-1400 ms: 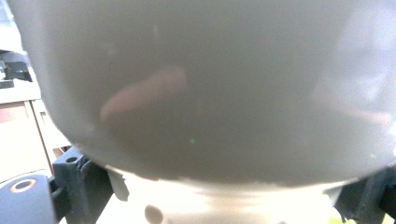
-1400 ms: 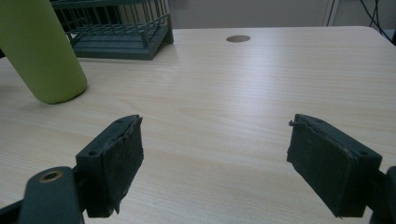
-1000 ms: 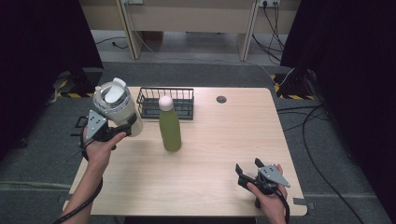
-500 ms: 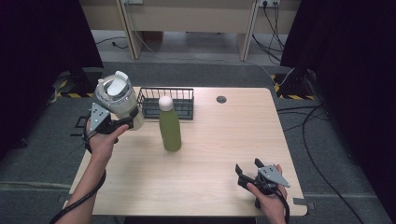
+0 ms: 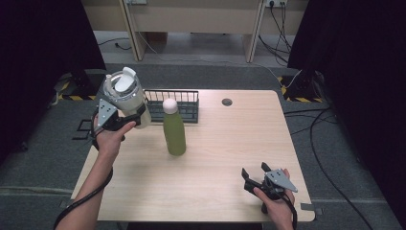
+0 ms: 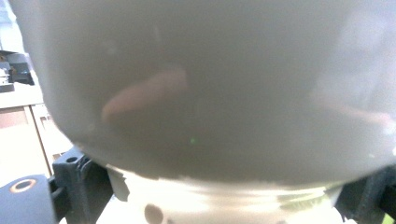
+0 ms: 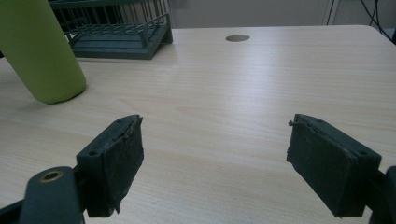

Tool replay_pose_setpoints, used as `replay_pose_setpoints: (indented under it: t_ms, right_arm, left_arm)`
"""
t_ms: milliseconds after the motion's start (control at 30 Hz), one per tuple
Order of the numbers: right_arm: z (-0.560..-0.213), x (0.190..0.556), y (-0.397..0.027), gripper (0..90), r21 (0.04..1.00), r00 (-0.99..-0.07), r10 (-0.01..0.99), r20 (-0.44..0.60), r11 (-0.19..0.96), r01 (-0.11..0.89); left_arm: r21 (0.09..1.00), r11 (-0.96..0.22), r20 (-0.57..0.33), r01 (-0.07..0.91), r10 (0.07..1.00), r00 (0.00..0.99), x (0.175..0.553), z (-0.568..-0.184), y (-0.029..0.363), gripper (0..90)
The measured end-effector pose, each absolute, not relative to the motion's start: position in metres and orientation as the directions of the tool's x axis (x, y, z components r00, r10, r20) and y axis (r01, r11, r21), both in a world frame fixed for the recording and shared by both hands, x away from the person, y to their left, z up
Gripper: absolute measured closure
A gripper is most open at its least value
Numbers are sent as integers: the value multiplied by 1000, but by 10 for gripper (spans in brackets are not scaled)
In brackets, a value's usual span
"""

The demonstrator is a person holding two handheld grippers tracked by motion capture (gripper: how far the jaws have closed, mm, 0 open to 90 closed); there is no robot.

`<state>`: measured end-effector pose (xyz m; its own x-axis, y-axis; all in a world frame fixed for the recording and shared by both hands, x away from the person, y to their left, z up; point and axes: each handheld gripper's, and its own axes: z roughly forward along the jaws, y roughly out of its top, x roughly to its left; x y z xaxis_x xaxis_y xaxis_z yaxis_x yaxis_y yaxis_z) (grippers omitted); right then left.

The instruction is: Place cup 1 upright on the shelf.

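- The grey jug (image 5: pixel 125 98), a wide squat container with a white flip-top lid, was held clear of the tabletop (image 5: pixel 206 187) at its far-left corner, just left of the wire basket (image 5: pixel 173 105).
- The left gripper (image 5: pixel 125 115) had its fingers closed on the jug's lower body; the high view showed the jug's long axis leaning a little, its lid turned up and slightly toward the camera.
- In the left gripper view the jug (image 6: pixel 210 84) appeared as a smooth, translucent grey wall with a paler threaded band below, a detail the high view did not resolve; one black finger (image 6: pixel 77 186) showed at its lower left edge.
- A green bottle (image 5: pixel 174 132) with a rounded white cap stood upright near the jug, in front of the basket; the right gripper view caught its matte green base (image 7: pixel 42 56).
- The right gripper (image 5: pixel 256 179) rested near the tabletop's front right edge, its fingers (image 7: pixel 116 158) spread wide with nothing between them, their black pads rough and worn.
- The tabletop was pale wood grain with a round grommet (image 5: pixel 227 101) near its far edge.
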<state>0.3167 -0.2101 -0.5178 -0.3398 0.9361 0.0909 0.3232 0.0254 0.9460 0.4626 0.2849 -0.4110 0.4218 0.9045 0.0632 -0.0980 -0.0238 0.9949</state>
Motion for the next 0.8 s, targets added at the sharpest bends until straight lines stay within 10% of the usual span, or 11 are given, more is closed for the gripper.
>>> replay_pose_setpoints:
  t_ms: [800]
  right_arm:
    - [-519, 318, -211, 184, 944, -334, 937, 98, 18, 330]
  left_arm:
    - [996, -3, 41, -89, 907, 420, 492, -403, 274, 92]
